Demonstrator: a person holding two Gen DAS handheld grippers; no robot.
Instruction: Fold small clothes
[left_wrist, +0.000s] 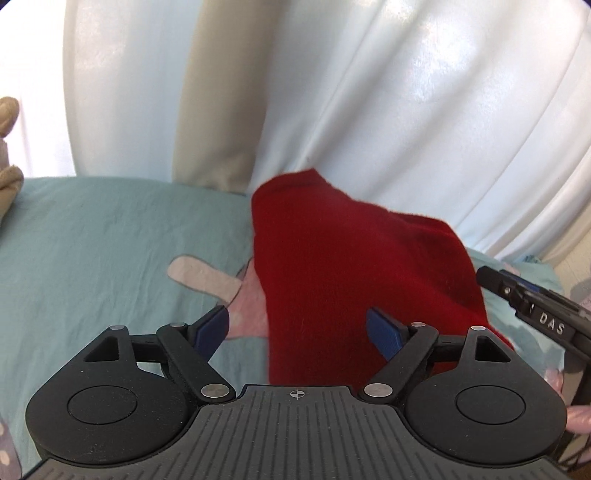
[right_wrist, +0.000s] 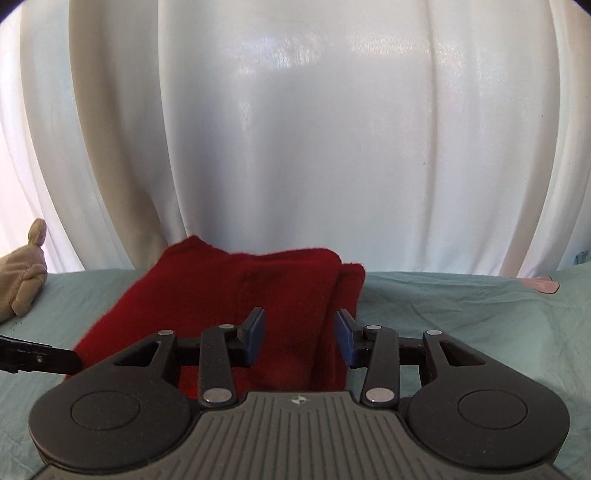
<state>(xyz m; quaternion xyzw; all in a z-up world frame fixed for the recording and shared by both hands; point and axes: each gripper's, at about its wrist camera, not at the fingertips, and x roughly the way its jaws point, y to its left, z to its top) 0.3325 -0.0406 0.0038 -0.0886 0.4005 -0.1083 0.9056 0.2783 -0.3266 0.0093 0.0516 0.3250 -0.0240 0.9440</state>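
Observation:
A small red garment (left_wrist: 332, 266) lies bunched and folded over on a light teal bedsheet (left_wrist: 110, 240). My left gripper (left_wrist: 295, 330) is open, its blue pads on either side of the garment's near edge, not pinching it. In the right wrist view the same red garment (right_wrist: 258, 291) sits folded with a doubled right edge. My right gripper (right_wrist: 300, 334) is open, its pads straddling the near right part of the cloth. The right gripper's body (left_wrist: 535, 314) shows at the right of the left wrist view; the left gripper's tip (right_wrist: 37, 358) shows at the left of the right wrist view.
White curtains (right_wrist: 295, 147) hang behind the bed's far edge. A beige stuffed toy (right_wrist: 26, 280) lies at the far left of the sheet. The sheet has pink and beige printed shapes (left_wrist: 203, 277) beside the garment.

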